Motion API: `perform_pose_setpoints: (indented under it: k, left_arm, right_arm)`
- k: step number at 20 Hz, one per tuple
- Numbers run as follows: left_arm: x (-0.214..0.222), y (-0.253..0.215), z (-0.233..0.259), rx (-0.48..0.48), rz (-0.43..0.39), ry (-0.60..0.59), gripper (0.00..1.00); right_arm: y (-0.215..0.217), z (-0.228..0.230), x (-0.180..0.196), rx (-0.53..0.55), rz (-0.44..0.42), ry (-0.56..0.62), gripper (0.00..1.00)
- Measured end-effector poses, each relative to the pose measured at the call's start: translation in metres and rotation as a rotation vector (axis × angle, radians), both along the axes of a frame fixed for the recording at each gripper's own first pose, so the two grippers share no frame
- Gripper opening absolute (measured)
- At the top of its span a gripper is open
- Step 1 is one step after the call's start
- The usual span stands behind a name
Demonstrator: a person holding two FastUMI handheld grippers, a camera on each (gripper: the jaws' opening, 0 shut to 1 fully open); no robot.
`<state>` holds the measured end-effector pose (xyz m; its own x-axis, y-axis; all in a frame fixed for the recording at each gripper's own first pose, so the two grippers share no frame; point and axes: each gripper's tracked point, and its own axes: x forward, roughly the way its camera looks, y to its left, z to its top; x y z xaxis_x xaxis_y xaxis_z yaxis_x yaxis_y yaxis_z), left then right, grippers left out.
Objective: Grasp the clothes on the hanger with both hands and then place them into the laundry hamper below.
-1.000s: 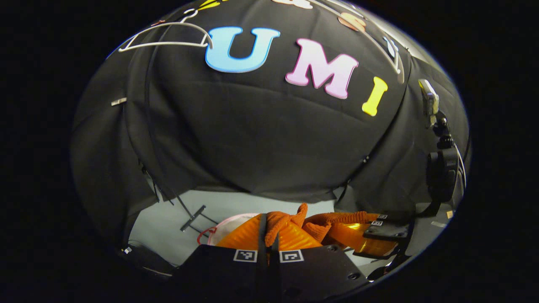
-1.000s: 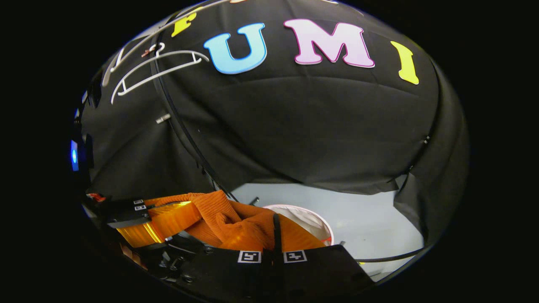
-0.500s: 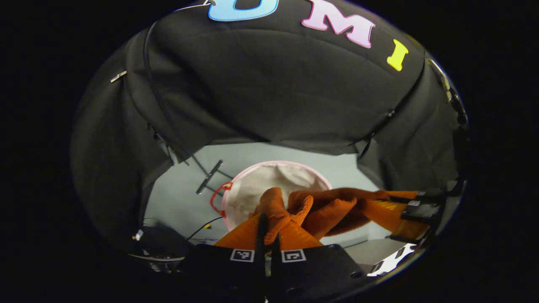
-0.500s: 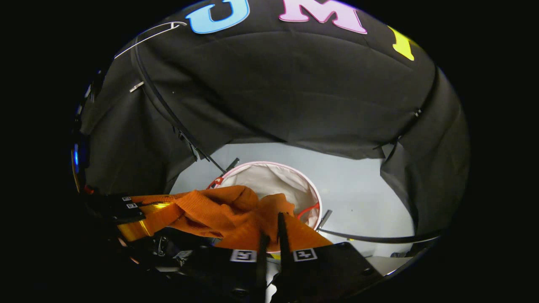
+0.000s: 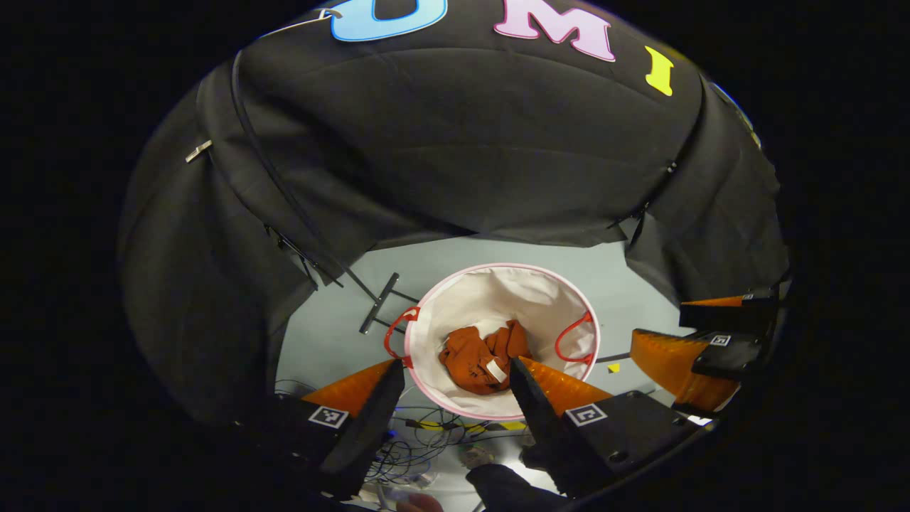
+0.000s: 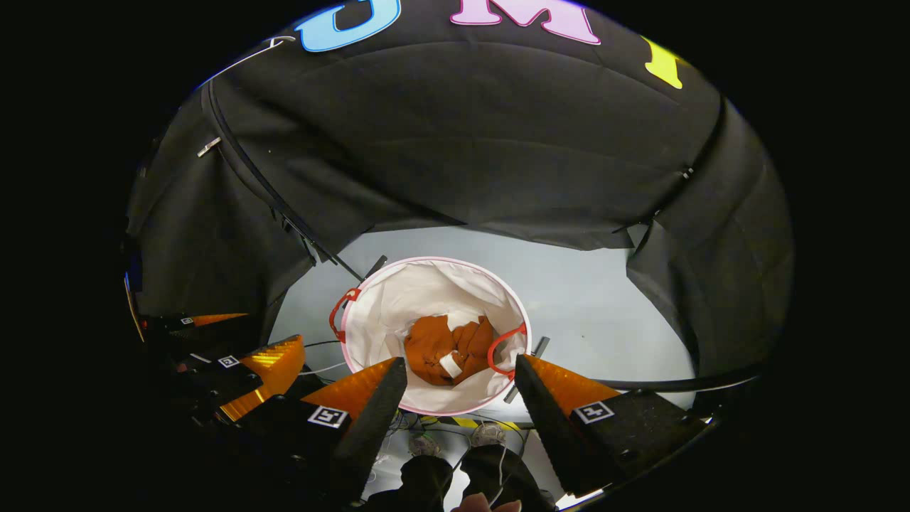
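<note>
Now clothes in hamper, released.

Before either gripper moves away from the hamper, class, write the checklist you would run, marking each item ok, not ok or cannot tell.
1. Orange garment lies inside the laundry hamper: ok.
2. Left gripper open, holding nothing: ok.
3. Right gripper open, holding nothing: ok.
4. No cloth draped over the hamper's rim: ok.
5. Hamper standing upright on the floor: ok.
6. Hanger bare: cannot tell.
</note>
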<state>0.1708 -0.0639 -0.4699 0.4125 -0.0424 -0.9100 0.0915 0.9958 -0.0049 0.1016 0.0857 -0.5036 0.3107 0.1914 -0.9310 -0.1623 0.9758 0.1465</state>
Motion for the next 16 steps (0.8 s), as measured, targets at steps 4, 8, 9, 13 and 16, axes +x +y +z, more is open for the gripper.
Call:
perform_pose_setpoints:
  k: [4, 8, 9, 13, 16]
  left_arm:
    - [0.001, 0.009, 0.026, -0.020, 0.013, -0.057, 0.95]
    - [0.001, 0.016, 0.078, -0.025, 0.022, -0.173, 0.95]
    - [0.002, 0.018, 0.095, -0.028, 0.026, -0.211, 0.95]
    - [0.001, 0.025, 0.170, -0.025, 0.022, -0.369, 0.95]
    - [-0.009, 0.029, 0.226, -0.043, 0.020, -0.488, 0.95]
  right_arm:
    - [0.000, 0.031, 0.004, 0.006, -0.026, -0.062, 0.99]
    - [0.001, 0.085, 0.013, 0.017, -0.051, -0.186, 0.99]
    - [0.001, 0.101, 0.015, 0.021, -0.057, -0.222, 0.99]
    - [-0.005, 0.166, 0.013, 0.013, -0.079, -0.373, 0.99]
    - [-0.009, 0.222, 0.005, 0.009, -0.112, -0.483, 0.99]
